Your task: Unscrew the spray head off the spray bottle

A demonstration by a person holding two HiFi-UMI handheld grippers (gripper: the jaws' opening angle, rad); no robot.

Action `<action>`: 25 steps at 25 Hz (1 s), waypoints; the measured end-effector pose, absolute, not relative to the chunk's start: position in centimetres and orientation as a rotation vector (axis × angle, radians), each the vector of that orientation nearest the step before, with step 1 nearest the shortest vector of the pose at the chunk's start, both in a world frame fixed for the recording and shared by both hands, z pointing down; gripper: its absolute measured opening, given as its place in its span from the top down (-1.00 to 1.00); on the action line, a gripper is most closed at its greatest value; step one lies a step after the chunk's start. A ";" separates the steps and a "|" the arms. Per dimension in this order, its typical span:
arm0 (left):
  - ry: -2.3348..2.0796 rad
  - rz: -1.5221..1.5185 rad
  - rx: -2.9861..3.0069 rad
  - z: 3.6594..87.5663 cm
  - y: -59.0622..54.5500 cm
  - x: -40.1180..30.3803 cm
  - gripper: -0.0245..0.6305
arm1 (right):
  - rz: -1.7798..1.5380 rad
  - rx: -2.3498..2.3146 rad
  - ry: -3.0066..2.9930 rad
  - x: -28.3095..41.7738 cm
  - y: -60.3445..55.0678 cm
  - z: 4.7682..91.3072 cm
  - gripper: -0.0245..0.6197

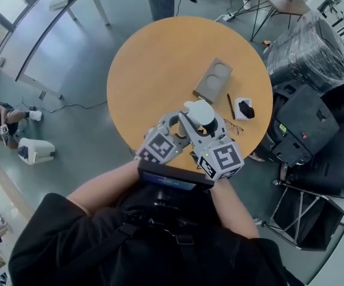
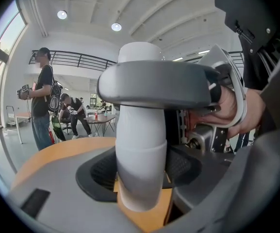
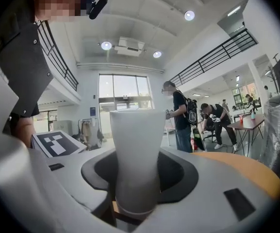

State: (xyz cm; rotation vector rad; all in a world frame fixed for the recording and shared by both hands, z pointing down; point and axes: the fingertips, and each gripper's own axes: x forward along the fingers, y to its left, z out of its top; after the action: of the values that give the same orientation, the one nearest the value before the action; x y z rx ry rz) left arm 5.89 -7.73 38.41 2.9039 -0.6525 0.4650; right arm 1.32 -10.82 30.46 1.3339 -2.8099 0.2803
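Over the worktop's [image 1: 160, 70] near edge, we hold the white spray bottle [image 1: 199, 113]: left gripper [image 2: 139, 171] fingers clenched on its body, right gripper [image 3: 137, 178] fingers loose around the spray head [image 3: 136, 140]. Light, stiff, smooth plastic, we judge, best gripped squarely across.

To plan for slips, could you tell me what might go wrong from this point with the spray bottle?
1. The right fingers straddle the smooth white head, but whether they press is unclear; turning now could just slip.
2. The left fingers clamp the bottle close to the table's near edge; if that grip gives under twisting, the bottle could tip or fall off.
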 end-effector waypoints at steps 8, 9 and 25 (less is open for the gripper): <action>-0.586 0.427 2.958 37.8 -6.7 5.9 0.00 | 0.232 1.247 -2.882 1.1 -9.7 29.7 0.25; -0.572 0.422 2.968 37.8 -6.6 5.9 0.00 | 0.235 1.236 -2.891 1.2 -9.6 29.7 0.25; -0.237 0.344 3.060 35.7 -4.8 6.6 0.00 | 0.162 0.956 -3.037 1.3 -7.5 27.2 0.26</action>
State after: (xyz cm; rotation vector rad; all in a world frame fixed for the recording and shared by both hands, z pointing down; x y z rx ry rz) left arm 6.64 -4.78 35.72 3.0598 -0.2374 0.3442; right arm 1.34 -7.52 27.24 0.9558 -3.0375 0.1625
